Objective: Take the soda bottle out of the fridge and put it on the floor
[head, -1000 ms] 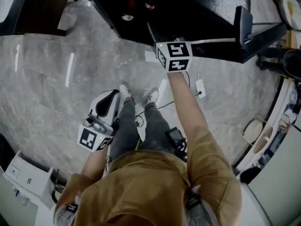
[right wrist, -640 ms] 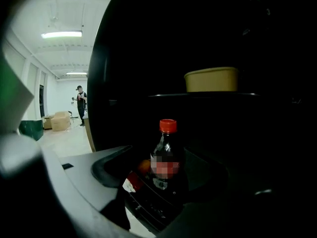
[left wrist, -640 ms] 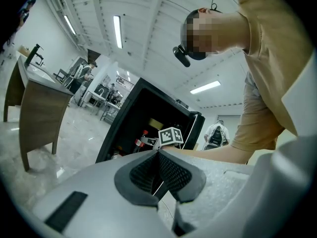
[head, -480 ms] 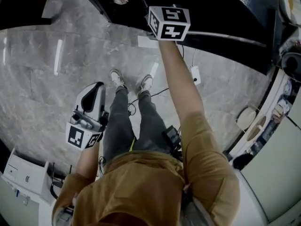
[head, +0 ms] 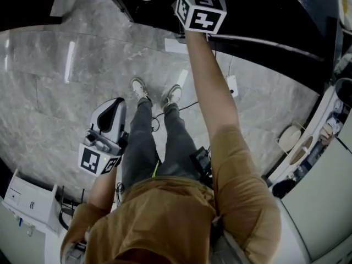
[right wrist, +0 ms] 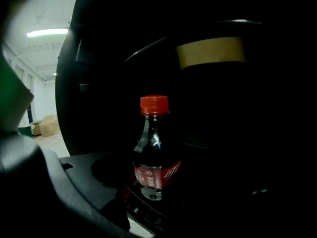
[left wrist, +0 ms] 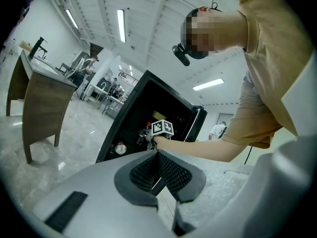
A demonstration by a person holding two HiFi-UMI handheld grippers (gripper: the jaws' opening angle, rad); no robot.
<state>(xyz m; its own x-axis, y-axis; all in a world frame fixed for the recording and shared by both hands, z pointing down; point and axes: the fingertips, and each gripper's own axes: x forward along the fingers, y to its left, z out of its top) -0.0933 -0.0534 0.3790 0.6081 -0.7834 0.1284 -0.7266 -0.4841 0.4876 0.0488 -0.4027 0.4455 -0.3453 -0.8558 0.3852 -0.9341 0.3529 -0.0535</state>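
A small soda bottle (right wrist: pixel 153 151) with dark cola, a red cap and a red label stands upright inside the dark fridge (head: pixel 247 15). My right gripper (right wrist: pixel 158 222) reaches into the fridge; in the head view only its marker cube (head: pixel 201 11) shows. Its jaws have just been opening and stand open. The bottle is just ahead of them, untouched. One dark finger (right wrist: pixel 64 187) shows at lower left; the other is lost in the dark. My left gripper (head: pixel 111 106) hangs low beside the person's left leg, shut with nothing held, its pads (left wrist: pixel 171 175) meeting.
The black fridge (left wrist: pixel 143 118) stands on a grey marble floor (head: pixel 55 92) with its door (left wrist: pixel 198 125) swung open. A round silver-topped thing (left wrist: pixel 120 148) sits low inside. A white adapter (head: pixel 231 84) and cable lie by the person's shoes (head: pixel 140 89). A white box (head: pixel 25 199) is at lower left.
The right arm has stretched further forward, carrying its marker cube up the frame into the fridge opening. The left gripper has sunk a little beside the leg.
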